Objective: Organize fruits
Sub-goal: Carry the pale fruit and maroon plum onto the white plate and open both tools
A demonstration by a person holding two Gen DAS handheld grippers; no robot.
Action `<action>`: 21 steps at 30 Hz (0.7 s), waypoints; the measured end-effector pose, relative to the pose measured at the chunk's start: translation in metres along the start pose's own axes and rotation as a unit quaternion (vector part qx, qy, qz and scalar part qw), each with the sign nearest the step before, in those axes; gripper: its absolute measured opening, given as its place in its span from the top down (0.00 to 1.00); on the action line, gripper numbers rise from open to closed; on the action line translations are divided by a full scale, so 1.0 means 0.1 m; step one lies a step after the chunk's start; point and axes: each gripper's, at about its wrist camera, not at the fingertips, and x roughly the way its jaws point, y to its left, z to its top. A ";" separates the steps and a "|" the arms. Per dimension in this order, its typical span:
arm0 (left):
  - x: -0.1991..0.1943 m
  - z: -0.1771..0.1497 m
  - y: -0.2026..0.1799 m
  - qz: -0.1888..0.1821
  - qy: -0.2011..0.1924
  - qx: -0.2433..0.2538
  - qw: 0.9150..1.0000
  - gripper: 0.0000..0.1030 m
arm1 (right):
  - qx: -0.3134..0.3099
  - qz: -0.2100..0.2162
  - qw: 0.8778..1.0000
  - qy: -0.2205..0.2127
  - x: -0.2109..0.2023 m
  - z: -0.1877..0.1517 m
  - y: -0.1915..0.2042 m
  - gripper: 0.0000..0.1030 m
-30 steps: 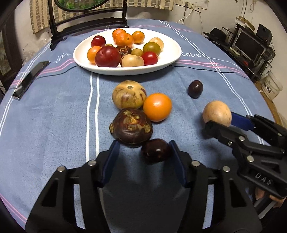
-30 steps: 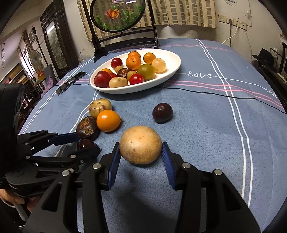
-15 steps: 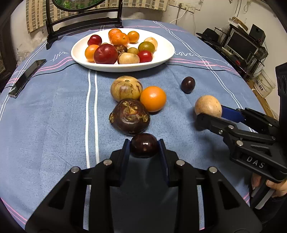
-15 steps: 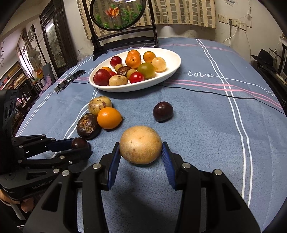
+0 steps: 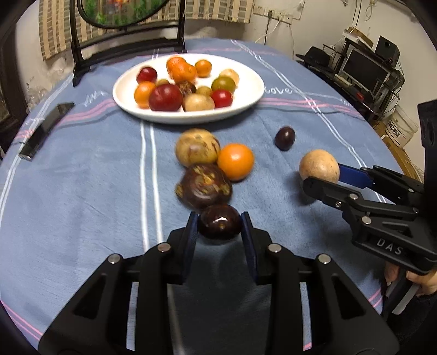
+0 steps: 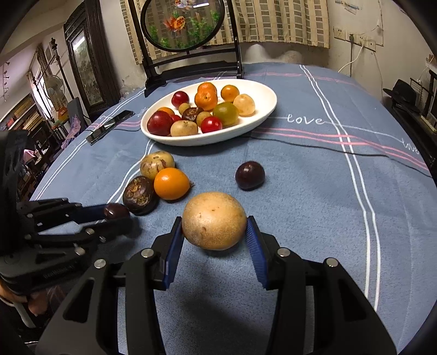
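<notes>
My left gripper (image 5: 219, 228) is shut on a small dark plum (image 5: 220, 221) and holds it just above the cloth, right behind a dark mangosteen (image 5: 203, 187). My right gripper (image 6: 214, 234) is shut on a large tan round fruit (image 6: 213, 219), which also shows in the left wrist view (image 5: 319, 166), lifted slightly off the cloth. A white oval plate (image 5: 254, 94) with several fruits stands at the back. On the cloth lie a speckled yellow fruit (image 5: 197, 147), an orange (image 5: 235, 161) and another dark plum (image 5: 285, 137).
A black phone (image 5: 45, 128) lies at the table's left edge. A round framed screen on a dark stand (image 6: 188, 26) is behind the plate. The table (image 6: 314, 191) has a blue striped cloth. Shelves with electronics (image 5: 363, 65) stand off to the right.
My left gripper closed on the small dark plum and has raised it, tilting the view up. My right gripper has lifted the tan fruit slightly.
</notes>
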 end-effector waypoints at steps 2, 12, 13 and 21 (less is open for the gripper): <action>-0.07 0.06 0.04 0.003 -0.010 0.003 1.000 0.69 | -0.002 -0.002 1.000 -0.006 -0.03 0.04 0.01 0.55; -0.26 0.75 0.36 0.026 -0.070 0.004 0.997 0.69 | -0.004 -0.008 0.998 -0.063 -0.18 0.60 0.06 0.55; -0.23 0.83 0.40 0.027 -0.072 0.001 0.997 0.69 | 0.001 -0.007 0.998 -0.069 -0.17 0.68 0.06 0.55; 0.08 1.38 0.71 0.032 -0.082 -0.058 0.994 0.69 | 0.014 -0.016 0.997 -0.071 0.19 1.18 0.13 0.55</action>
